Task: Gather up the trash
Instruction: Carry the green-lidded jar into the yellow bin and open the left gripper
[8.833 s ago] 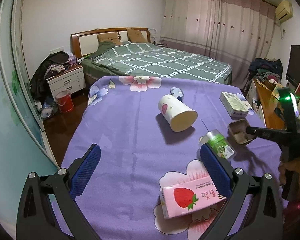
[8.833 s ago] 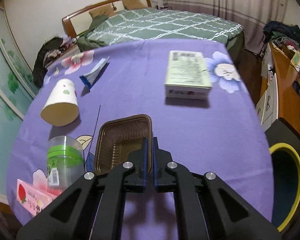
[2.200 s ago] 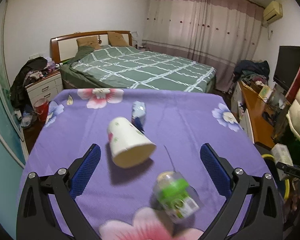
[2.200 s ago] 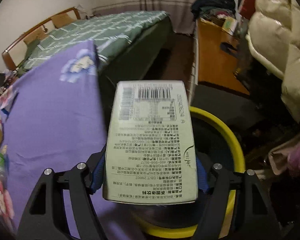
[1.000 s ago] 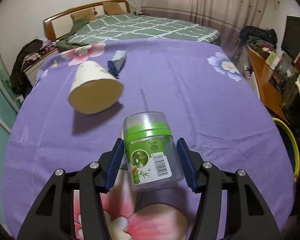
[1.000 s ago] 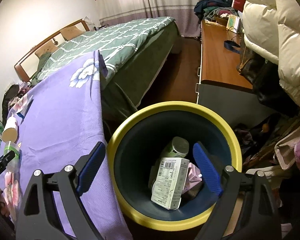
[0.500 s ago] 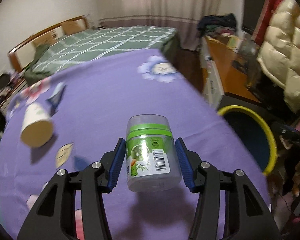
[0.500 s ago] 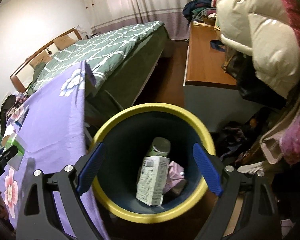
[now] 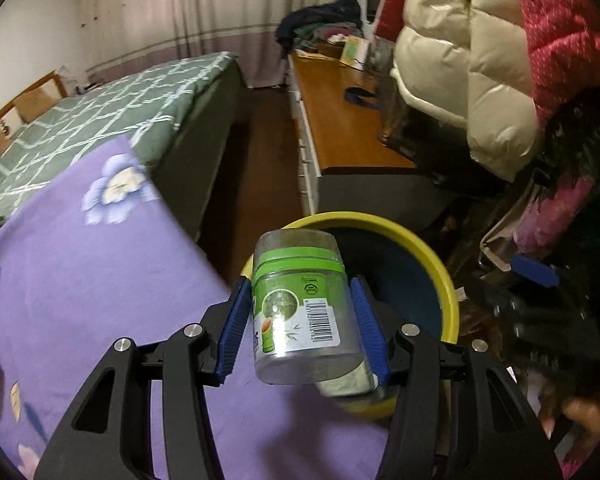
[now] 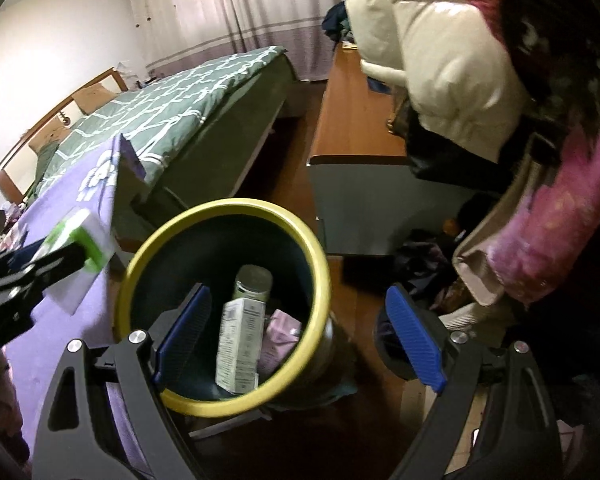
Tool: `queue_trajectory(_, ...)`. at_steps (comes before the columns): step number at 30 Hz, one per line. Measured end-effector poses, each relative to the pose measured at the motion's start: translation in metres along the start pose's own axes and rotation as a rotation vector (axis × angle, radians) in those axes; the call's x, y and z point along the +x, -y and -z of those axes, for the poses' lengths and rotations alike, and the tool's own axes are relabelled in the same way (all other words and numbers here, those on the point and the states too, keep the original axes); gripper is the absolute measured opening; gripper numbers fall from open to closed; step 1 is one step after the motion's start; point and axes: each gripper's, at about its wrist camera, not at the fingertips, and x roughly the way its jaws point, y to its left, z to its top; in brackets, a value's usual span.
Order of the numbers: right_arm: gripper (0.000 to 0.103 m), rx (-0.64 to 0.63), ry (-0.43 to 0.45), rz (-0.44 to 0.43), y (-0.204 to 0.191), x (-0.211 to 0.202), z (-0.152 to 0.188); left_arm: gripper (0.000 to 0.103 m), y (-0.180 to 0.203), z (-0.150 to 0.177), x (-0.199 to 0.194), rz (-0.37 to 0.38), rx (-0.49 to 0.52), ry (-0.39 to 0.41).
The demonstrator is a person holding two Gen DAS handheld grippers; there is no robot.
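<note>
Clamping a clear jar (image 9: 300, 312) with a green band between its blue pads, the left claw (image 9: 302, 334) holds it tilted over the table's (image 9: 100, 280) purple edge, at the near rim of the yellow-rimmed bin (image 10: 224, 308). The right claw (image 10: 298, 342) hangs over the bin, jaws wide apart and empty. A white carton (image 10: 238, 346), a can (image 10: 254, 280) and pink wrapping (image 10: 278, 334) lie inside.

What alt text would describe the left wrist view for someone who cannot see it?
The left tool grips a clear plastic jar with a green band, held above the edge of a purple flowered tablecloth and beside a yellow-rimmed bin. A green checked bed lies behind.
</note>
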Motion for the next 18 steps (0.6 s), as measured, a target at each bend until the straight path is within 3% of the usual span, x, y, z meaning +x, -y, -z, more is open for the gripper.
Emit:
queue_trajectory(4, 0.085, 0.002, -0.005, 0.023, 0.007, -0.003, 0.005, 0.052, 0.01, -0.012, 0.025, 0.016, 0.006, -0.029)
queue_trajectory(5, 0.085, 0.0, -0.009, 0.027, 0.007, -0.003, 0.005, 0.059, 0.009, -0.014, 0.029, 0.015, 0.004, -0.033)
queue_trajectory(6, 0.085, -0.001, -0.012, 0.029, 0.007, -0.002, 0.006, 0.077, 0.009, -0.015, 0.032, 0.003, -0.001, -0.031)
queue_trajectory(8, 0.085, -0.004, -0.014, 0.03, 0.007, -0.003, 0.007, 0.086, 0.003, -0.014, 0.029, -0.019, -0.01, -0.005)
queue_trajectory(13, 0.085, -0.027, -0.014, 0.025, -0.003, -0.004, 0.005, 0.087, -0.028, -0.004, -0.008, -0.048, -0.043, 0.057)
queue_trajectory(18, 0.085, -0.062, -0.011, 0.013, -0.023, -0.004, 0.0, 0.092, -0.087, 0.017, -0.057, -0.135, -0.122, 0.14)
